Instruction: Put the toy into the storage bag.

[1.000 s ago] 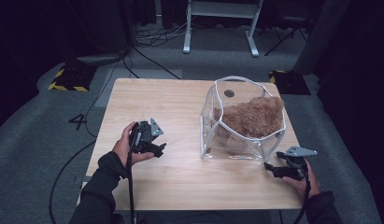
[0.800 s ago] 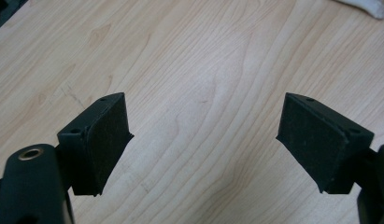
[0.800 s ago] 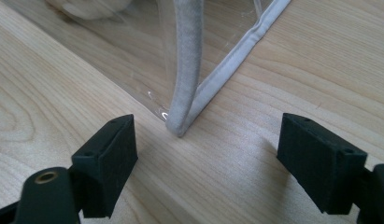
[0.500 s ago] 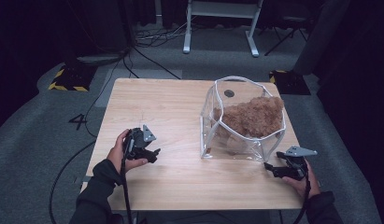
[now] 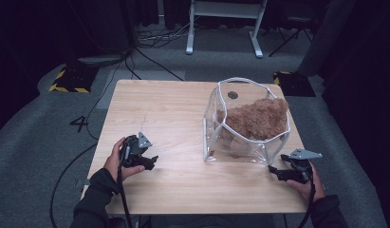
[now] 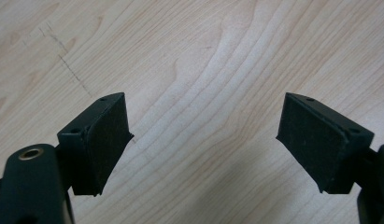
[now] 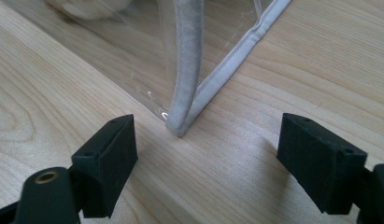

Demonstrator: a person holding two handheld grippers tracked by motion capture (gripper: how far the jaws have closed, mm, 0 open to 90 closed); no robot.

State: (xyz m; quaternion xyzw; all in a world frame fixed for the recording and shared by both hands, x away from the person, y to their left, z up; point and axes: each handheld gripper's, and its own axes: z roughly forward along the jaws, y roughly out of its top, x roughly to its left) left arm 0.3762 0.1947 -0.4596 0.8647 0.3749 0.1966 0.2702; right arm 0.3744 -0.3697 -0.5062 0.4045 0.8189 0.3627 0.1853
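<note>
**Clear bag of brown fluff at the desk's right, both jaws wide and empty**

Clear plastic bag (image 5: 247, 128) with pale grey piping along its edges, standing upright on the right half of the desk (image 5: 173, 114), nearer the far edge than the near one. Open at the top, rim held in a rough ring. Inside, a heap of brown fluffy material (image 5: 254, 118), piled toward the right and back walls and reaching close to the rim. Through the far wall, a small dark round mark on the wood.

Seen close up in the right gripper view: a bottom corner of the bag (image 7: 180, 126) resting on the wood, two piped seams meeting there, the clear wall rising behind.

Just off that near right corner, the right gripper (image 5: 278, 172), held low over the desk's near right edge in the person's right hand (image 5: 309, 187), pointing left toward the bag. Jaws spread wide, nothing between them; bag corner lying ahead of the gap, not touched.

Well apart, on the left half of the desk, the left gripper (image 5: 150, 162), gripped in the left hand (image 5: 114, 161), dark sleeve behind, cable trailing off the near edge. Jaws likewise wide apart, with bare wood grain beneath and between them.

Beyond the desk, grey carpet, loose cables, a white frame's legs.
</note>
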